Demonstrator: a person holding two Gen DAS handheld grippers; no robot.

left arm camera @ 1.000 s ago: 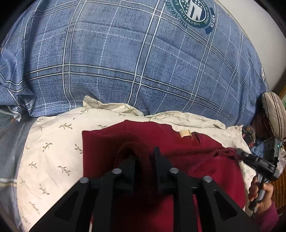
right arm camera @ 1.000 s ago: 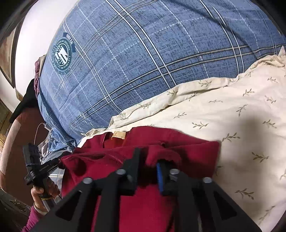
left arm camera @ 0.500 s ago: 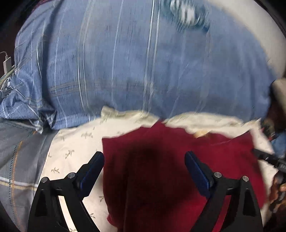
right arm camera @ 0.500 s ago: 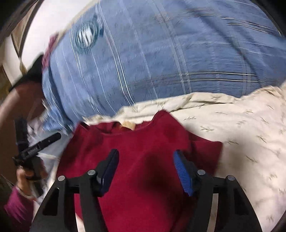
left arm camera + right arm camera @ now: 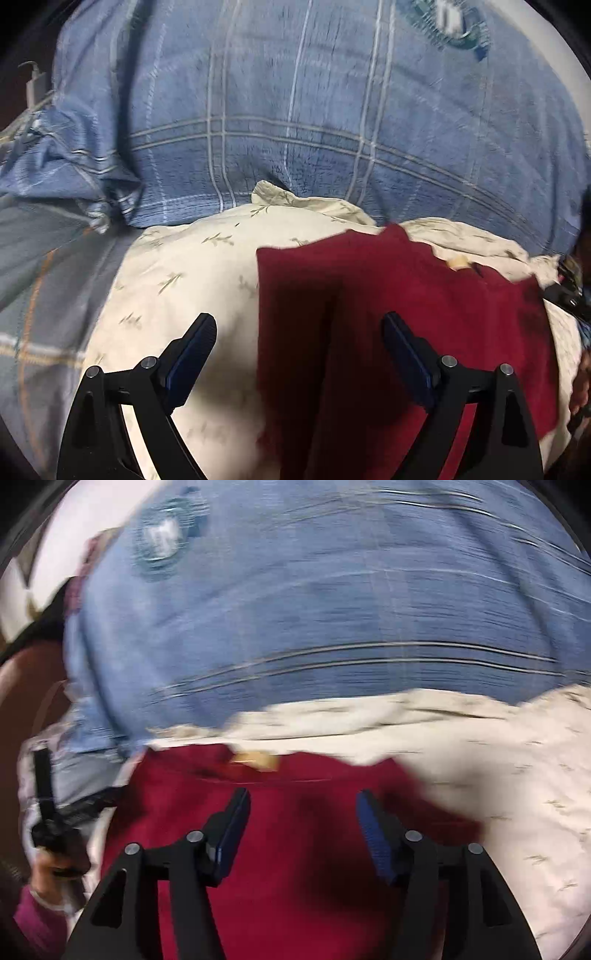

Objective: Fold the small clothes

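Garment lies flat beneath both open jaws, ungripped

The bed carries a cream leaf-print cloth. A dark red garment lies flat on this cloth. A blue plaid duvet with a round emblem borders the cloth's far edge.

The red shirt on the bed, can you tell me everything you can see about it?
The red shirt is dark red, soft-looking cloth, lying flat and folded on a cream leaf-print sheet, in front of a blue plaid quilt. A small tan label shows at its neck. Both grippers hang open above it; nothing grips it. Blur hides finer detail.
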